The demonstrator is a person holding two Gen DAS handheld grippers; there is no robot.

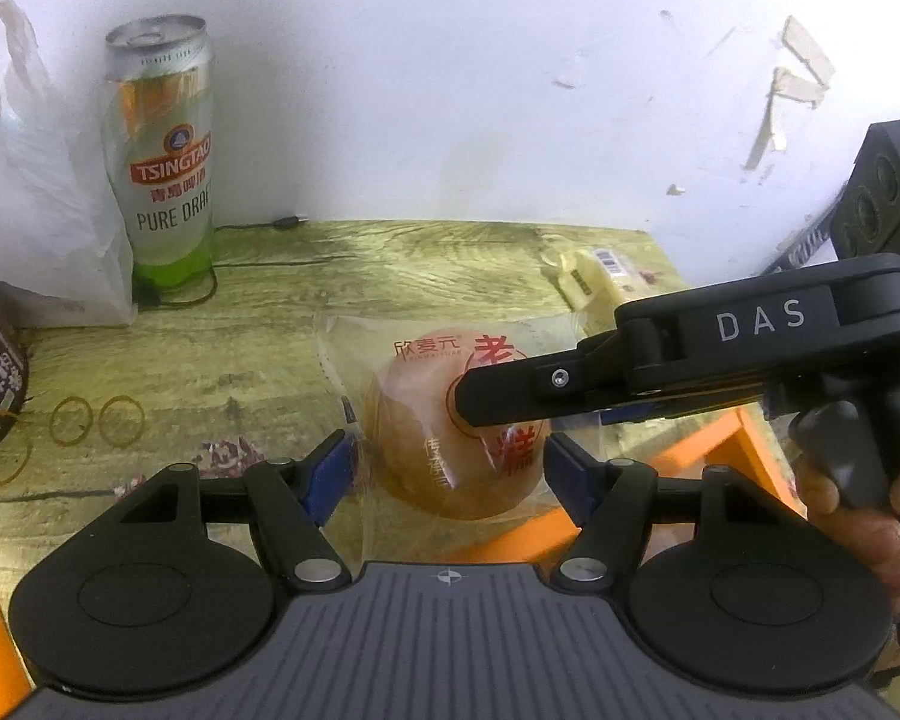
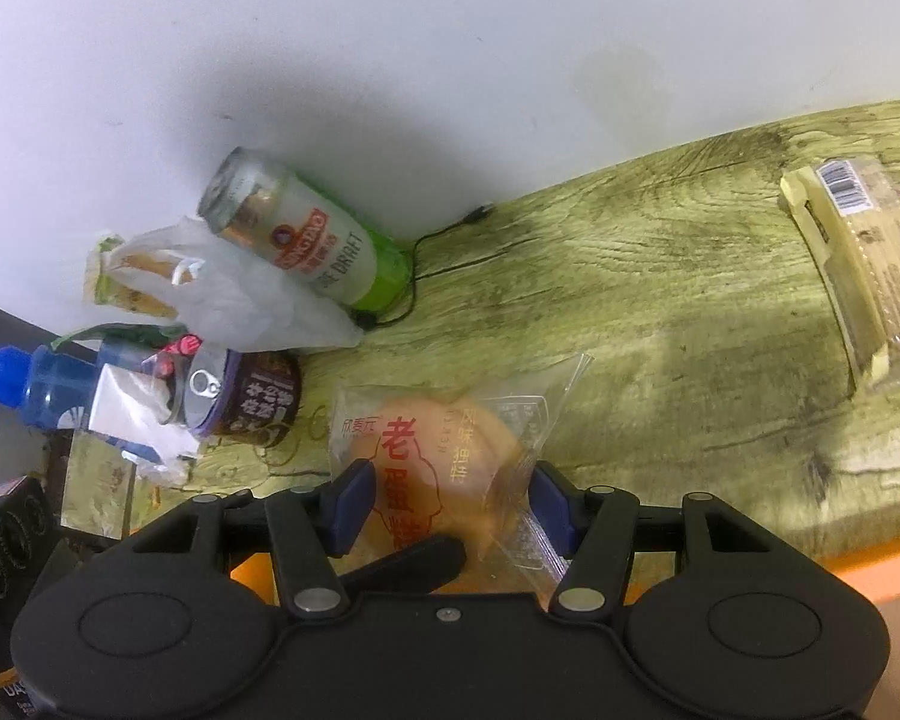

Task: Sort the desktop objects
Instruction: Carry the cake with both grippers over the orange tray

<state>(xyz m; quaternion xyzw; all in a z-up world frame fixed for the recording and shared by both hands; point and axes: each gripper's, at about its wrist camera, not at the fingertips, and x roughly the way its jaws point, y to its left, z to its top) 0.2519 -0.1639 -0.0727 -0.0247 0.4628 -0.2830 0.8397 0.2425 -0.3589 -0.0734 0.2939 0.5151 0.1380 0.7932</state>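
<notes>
Both grippers, left gripper [image 1: 447, 468] and right gripper [image 2: 447, 507], pinch one wrapped cake [image 1: 450, 438] in their jaws; beer can [image 1: 165, 162] and far-right snack packet [image 2: 864, 264] lie unsorted on the bench [image 1: 270, 330].
</notes>
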